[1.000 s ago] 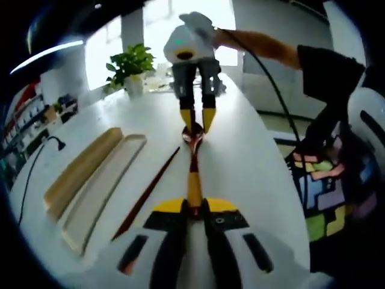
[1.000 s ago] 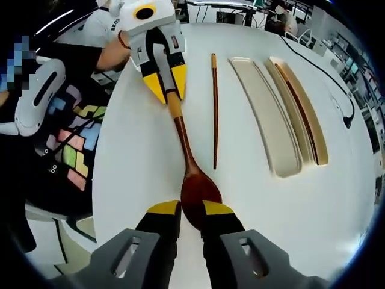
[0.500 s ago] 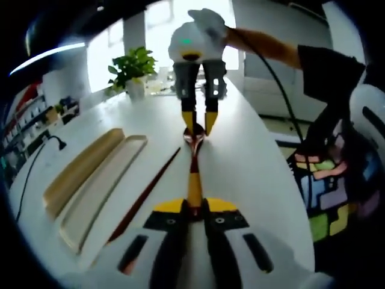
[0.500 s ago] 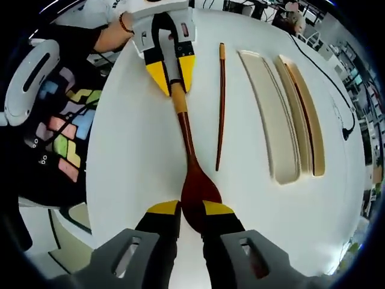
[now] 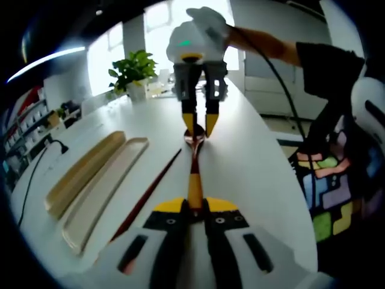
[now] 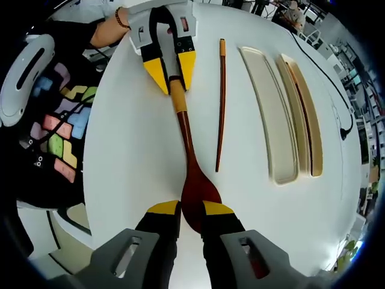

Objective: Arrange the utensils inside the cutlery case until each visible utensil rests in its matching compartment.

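Spoon (image 6: pixel 191 171), dark red-brown wood with a yellowish handle end, spans the white table (image 6: pixel 132 138). Right gripper (image 6: pixel 191 209) pinches its bowl, left gripper (image 5: pixel 194 206) clamps the handle. Chopstick (image 6: pixel 220 102) lies beside it at 3 o'clock, the case (image 6: pixel 269 114) beyond.

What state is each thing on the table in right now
Spoon: held at both ends.
Left gripper: shut on handle.
Right gripper: shut on bowl.
Loose chopstick: flat on table.
Wide compartment: empty.
Narrow compartment: holds one chopstick.
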Available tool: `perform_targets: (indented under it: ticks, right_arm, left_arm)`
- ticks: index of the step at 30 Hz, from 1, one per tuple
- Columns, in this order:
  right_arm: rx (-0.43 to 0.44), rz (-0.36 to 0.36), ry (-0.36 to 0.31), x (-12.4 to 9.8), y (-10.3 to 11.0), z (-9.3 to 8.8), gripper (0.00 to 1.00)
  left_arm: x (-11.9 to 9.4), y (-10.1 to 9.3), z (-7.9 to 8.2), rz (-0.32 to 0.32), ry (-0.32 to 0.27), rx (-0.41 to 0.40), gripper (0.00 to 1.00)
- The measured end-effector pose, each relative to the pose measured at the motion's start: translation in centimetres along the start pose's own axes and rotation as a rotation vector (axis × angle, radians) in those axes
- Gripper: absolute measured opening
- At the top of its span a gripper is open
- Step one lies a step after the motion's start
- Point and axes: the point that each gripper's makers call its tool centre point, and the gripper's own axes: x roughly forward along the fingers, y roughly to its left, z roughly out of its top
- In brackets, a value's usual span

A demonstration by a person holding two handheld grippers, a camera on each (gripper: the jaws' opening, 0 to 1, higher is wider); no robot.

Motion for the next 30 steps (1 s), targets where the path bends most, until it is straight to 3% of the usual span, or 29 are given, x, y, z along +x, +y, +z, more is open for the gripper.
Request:
perform_targets:
  ticks: [7, 14, 18, 21, 24, 26, 30]
  right_arm:
    - [0.041, 0.001, -0.070, 0.0, -0.4, 0.0, 0.12]
    - [0.023, -0.029, -0.087, -0.8, -0.2, -0.5, 0.16]
    - [0.010, -0.063, -0.145, -2.6, -0.6, 0.4, 0.17]
    - [0.017, -0.108, -0.186, -3.8, -1.4, 1.6, 0.18]
    - [0.037, -0.111, -0.221, -4.3, -2.0, 3.0, 0.18]
    - [0.018, -0.125, -0.233, -4.2, -2.4, 3.9, 0.18]
    - [0.008, -0.125, -0.258, -3.5, -3.1, 6.1, 0.18]
  left_arm:
    - [-0.3, 0.1, 0.1, 0.010, -0.017, -0.015, 0.15]
    - [-1.1, 0.2, 0.5, 0.045, -0.042, -0.010, 0.22]
    - [-2.3, 0.7, 1.5, 0.106, -0.112, -0.025, 0.25]
    - [-3.3, 1.8, 1.9, 0.185, -0.141, -0.046, 0.28]
    - [-4.0, 2.0, 1.9, 0.212, -0.161, -0.079, 0.29]
    - [-4.4, 2.2, 1.8, 0.222, -0.160, -0.081, 0.30]
    - [-5.8, 3.4, 0.7, 0.318, -0.104, -0.040, 0.33]
